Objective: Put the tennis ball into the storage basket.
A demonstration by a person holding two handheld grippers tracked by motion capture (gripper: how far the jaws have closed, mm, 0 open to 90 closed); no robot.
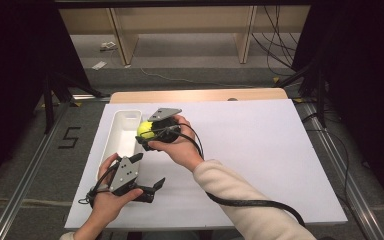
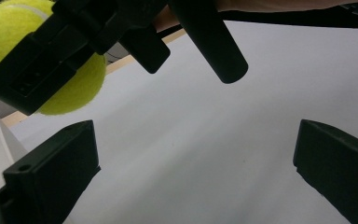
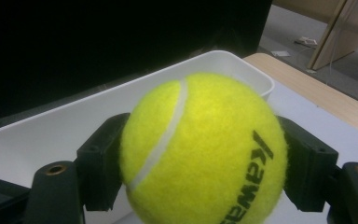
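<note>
Carrying the tennis ball (image 1: 145, 129) clamped between your right gripper's (image 1: 149, 132) jaws, you've got it at the near rim of the white tray (image 1: 116, 131). Your left gripper (image 1: 149, 189) rests wide open and empty on the white board (image 1: 260, 150). Next call, by my read: ease it over the tray, then release.

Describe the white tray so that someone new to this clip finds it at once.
Start from the white board covering the table. Along its left edge lies a long, narrow white tray with rounded corners. The right hand-held gripper holds a yellow tennis ball at its rim; it is the one container there.
</note>
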